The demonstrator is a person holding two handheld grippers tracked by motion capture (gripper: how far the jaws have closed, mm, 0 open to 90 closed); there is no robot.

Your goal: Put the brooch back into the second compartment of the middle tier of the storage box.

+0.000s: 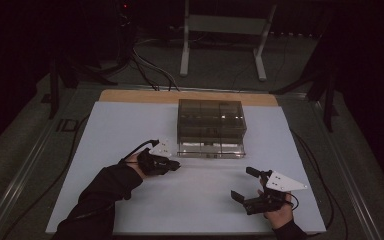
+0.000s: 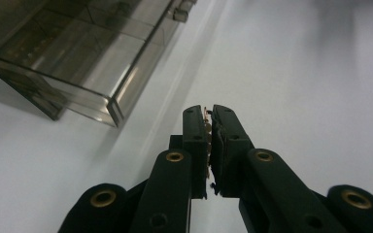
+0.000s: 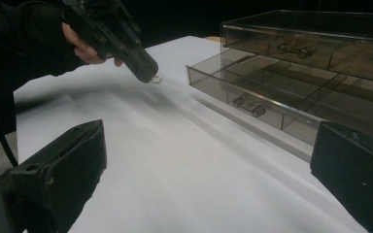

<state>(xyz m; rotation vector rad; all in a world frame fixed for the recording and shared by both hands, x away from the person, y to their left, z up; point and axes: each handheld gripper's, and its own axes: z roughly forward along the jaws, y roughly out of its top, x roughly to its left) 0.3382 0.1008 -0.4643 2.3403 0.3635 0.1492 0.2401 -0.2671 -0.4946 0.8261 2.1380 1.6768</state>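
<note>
My left gripper [image 2: 210, 121] has its jaws pinched nearly together on a small, thin brass-coloured part [image 2: 208, 127], which shows as a sliver in the narrow gap between them; in the right gripper view a bit of it pokes out below the tip [image 3: 155, 79]. I cannot tell what the part is. This gripper hovers over the white table [image 1: 130, 135], left of centre, just off the front left corner of the smoky clear box [image 1: 210, 127]. The box sits at the middle of the far edge, its lower drawer [image 3: 252, 97] pulled out toward me. My right gripper [image 1: 245, 184] has its jaws spread wide with nothing between them, near the front right corner, well apart from the box.
</note>
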